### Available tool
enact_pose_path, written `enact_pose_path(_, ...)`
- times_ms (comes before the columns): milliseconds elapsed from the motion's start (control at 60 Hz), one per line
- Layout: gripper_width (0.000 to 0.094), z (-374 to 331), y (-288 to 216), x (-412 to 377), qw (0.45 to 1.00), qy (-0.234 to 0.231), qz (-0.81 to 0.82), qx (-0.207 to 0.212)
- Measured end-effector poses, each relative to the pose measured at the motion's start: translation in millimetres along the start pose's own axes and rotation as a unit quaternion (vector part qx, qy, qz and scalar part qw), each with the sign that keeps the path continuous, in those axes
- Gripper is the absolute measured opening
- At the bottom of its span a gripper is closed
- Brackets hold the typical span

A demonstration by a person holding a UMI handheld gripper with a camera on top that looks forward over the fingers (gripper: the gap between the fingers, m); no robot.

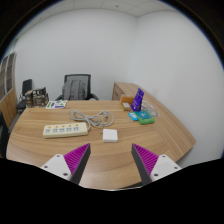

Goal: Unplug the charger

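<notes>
A cream power strip (65,129) lies on the wooden table (100,150), left of centre, with a coiled pale cable (95,119) behind and to its right. A small white charger block (110,135) rests on the table just right of the strip, at the end of the cable. My gripper (111,158) hovers above the table's near part, well short of the charger. Its fingers are open with their magenta pads (77,157) wide apart and only bare table between them.
A purple object (137,100) and a teal box (146,116) sit at the table's right side. A black office chair (79,87) stands behind the table. Clutter and another chair (33,98) are at the far left. White walls surround the room.
</notes>
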State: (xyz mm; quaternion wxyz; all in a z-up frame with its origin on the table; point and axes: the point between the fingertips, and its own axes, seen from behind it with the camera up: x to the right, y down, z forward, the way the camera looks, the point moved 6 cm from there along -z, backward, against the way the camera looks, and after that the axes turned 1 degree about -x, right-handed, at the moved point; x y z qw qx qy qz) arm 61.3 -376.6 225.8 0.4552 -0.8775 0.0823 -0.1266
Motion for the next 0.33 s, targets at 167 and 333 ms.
enact_pose_path(167, 0.0859, -29.9, 2.5, -9.3, 1.0, 0.002, -0.002, 0.011)
enact_pose_path(333, 0.086, -45.8, 2.4, -19.4, 1.0, -0.004, -0.01, 0.015)
